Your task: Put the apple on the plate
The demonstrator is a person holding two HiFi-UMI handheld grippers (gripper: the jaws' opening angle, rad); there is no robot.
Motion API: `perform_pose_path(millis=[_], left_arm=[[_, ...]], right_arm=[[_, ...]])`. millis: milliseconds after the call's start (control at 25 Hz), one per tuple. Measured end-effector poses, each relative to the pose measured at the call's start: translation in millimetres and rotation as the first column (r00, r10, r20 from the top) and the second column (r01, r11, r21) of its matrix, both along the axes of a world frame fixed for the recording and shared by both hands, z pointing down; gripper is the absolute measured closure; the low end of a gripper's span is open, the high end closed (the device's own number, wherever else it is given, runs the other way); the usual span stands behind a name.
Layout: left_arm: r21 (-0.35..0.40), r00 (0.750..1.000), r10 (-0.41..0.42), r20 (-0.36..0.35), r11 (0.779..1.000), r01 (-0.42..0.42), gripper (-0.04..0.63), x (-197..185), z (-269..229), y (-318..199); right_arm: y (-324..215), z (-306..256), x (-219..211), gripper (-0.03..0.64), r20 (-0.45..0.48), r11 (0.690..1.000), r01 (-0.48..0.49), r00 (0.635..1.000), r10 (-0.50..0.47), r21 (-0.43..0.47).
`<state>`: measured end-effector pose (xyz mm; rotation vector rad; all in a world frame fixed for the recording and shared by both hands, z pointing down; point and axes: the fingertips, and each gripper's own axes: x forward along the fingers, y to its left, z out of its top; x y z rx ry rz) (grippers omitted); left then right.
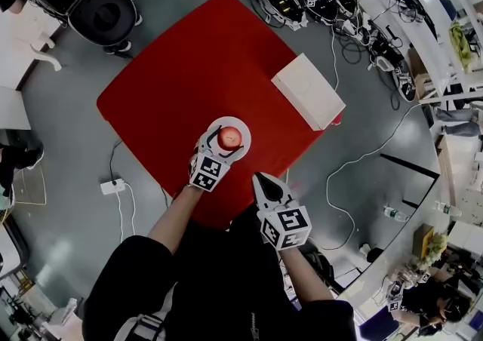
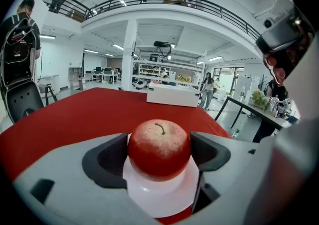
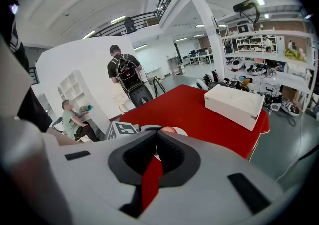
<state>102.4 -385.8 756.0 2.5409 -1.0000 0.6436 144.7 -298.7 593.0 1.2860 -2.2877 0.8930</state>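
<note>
Apple point(image 2: 159, 144) is set on plate point(image 2: 167, 200), clamped by left tool point(image 2: 159, 157), release judged outstanding; right tool point(image 3: 155, 144) is closed, empty.

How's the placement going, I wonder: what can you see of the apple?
The apple is red, round, pale-speckled on top, short brown stem up. It stands upright between the left tool's jaws, whose dark pads meet both its sides, over the white plate on the red table, seemingly resting there.
</note>
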Motion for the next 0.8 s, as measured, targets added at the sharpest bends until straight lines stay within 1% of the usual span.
perform_pose_path(millis=[240, 400, 560, 800], left_arm=[[-0.007, 1.000, 0.002, 0.011, 1.000, -0.002, 0.209, -0.4, 0.3, 0.5], [-0.017, 0.999, 0.026, 0.025, 1.000, -0.025, 0.209, 3.1, 0.4, 1.2], [-0.001, 0.999, 0.024, 0.030, 1.000, -0.024, 0.207, 3.9, -0.5, 0.7], [0.001, 0.999, 0.025, 0.031, 1.000, -0.025, 0.207, 4.9, -1.8, 1.1]], right_arm=[[0.4, -4.0, 1.8, 0.604, 0.002, 1.000, -0.006, 1.000, 0.006, 0.004], [1.8, -4.0, 3.1, 0.604, 0.005, 1.000, -0.007, 1.000, 0.007, 0.007], [4.3, -2.9, 2.0, 0.604, 0.005, 1.000, -0.007, 1.000, 0.007, 0.004], [6.2, -3.9, 4.4, 0.604, 0.006, 1.000, -0.015, 1.000, 0.015, 0.006]])
